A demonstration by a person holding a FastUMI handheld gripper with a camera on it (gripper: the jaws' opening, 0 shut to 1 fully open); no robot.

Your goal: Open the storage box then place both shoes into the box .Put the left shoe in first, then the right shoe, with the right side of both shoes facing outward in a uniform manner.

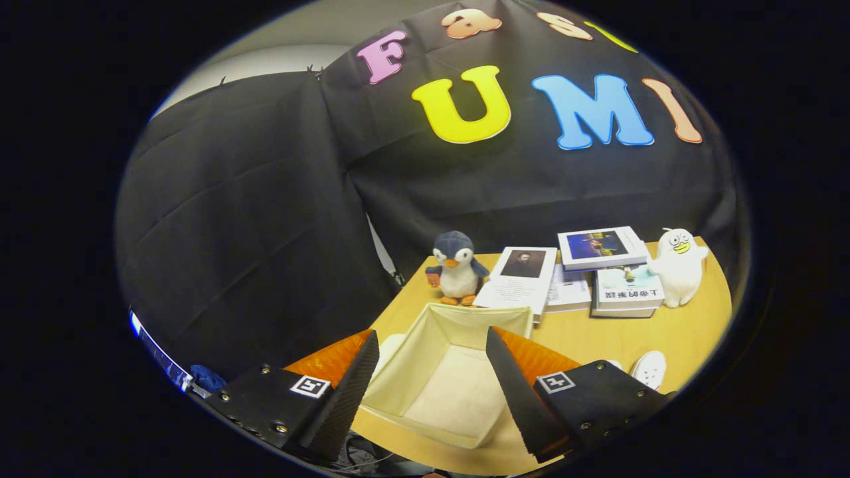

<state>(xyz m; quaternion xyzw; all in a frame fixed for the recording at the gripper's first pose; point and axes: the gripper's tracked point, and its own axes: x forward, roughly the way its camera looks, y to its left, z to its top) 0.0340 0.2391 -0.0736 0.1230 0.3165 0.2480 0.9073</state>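
Between the two spread fingers of the gripper (425, 392) sits the storage box (446, 372), a cream fabric box standing open on the wooden desk (597, 338), its inside bare. The tongs are wide apart and clamp on nothing; both fingers hang over the box's near corners, one to each side, and whether they touch its walls cannot be told. A white shoe (649, 368) lies on the desk just beyond the right finger, near the desk's right edge, and most of it is hidden behind that finger. A second pale shape shows at the box's left wall, beside the left finger, too hidden to name.

Past the box's far wall, toward the desk's back edge, stands a plush penguin (457, 269) with a dark cap, upright and facing the gripper. Just to its right a white book (520, 279) with a dark portrait on its cover lies flat, its near corner reaching the box's far rim. Farther right is a stack of books (614, 272), the top one bearing a blue picture; the one under it carries dark printed characters on its cover, seen upside down and not clear enough to read. A white plush duck (677, 265) stands upright at the desk's back right corner, touching that stack. Each finger block wears a small square black-and-white marker.
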